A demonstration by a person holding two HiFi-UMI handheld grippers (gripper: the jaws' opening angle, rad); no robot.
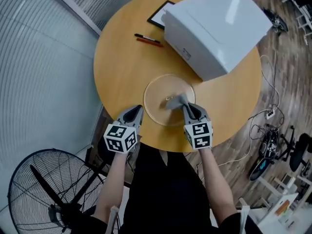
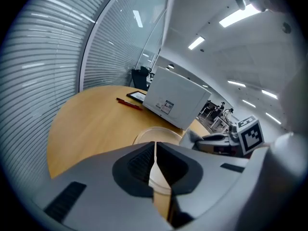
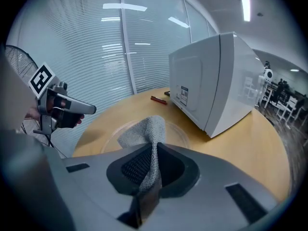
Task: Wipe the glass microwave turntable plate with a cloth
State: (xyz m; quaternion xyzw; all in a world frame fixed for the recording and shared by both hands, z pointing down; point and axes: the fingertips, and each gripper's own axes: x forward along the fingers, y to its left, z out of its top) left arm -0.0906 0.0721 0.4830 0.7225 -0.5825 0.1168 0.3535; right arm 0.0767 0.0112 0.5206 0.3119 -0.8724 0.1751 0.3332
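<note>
rough knitted cloth (image 3: 147, 129) in right claw (image 3: 154, 148); smooth clear glass plate (image 1: 155, 90) beneath; matt wood table (image 1: 122, 72); smooth white microwave (image 1: 219, 28) beyond.

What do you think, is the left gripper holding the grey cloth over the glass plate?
Not the left: the right gripper holds the grey cloth over the glass plate, as the right gripper view shows. The left gripper is shut, empty.

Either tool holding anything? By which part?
Right tool is shut on the grey cloth, pinching a bunched fold, one end sticking out past the tips over the glass plate. Left tool is shut, empty.
</note>
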